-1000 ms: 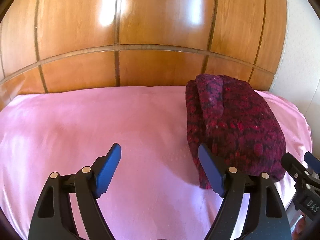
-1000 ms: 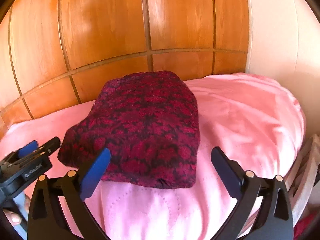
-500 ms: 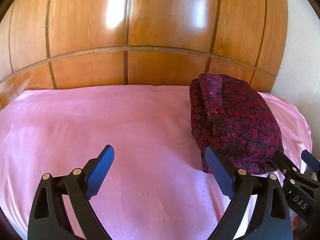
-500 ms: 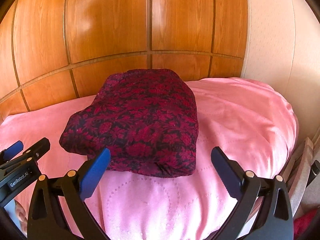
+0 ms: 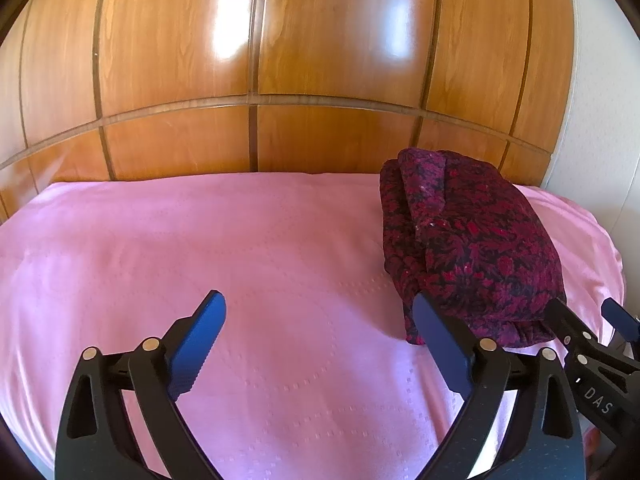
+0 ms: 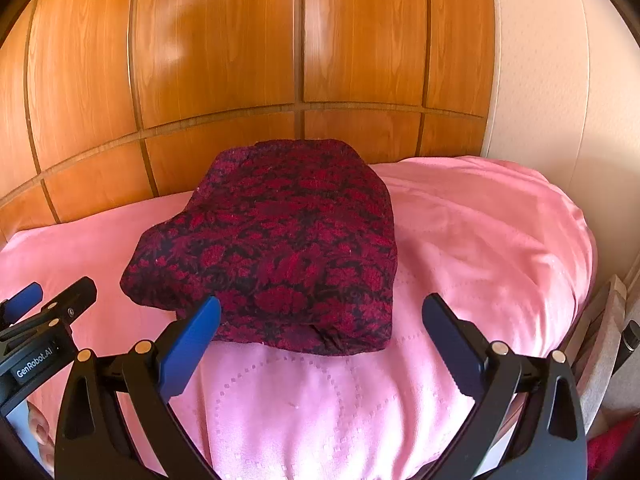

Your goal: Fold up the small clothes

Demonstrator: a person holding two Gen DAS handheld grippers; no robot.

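Garment (image 6: pixel 276 248) lies folded, compact, on pink bedspread (image 5: pixel 240 260) near wooden headboard (image 5: pixel 320 60). Your left gripper (image 5: pixel 318 344) and right gripper (image 6: pixel 320 344) hover clear, jaws wide, empty. Fold looks finished; tidy loose near edge only if needed.
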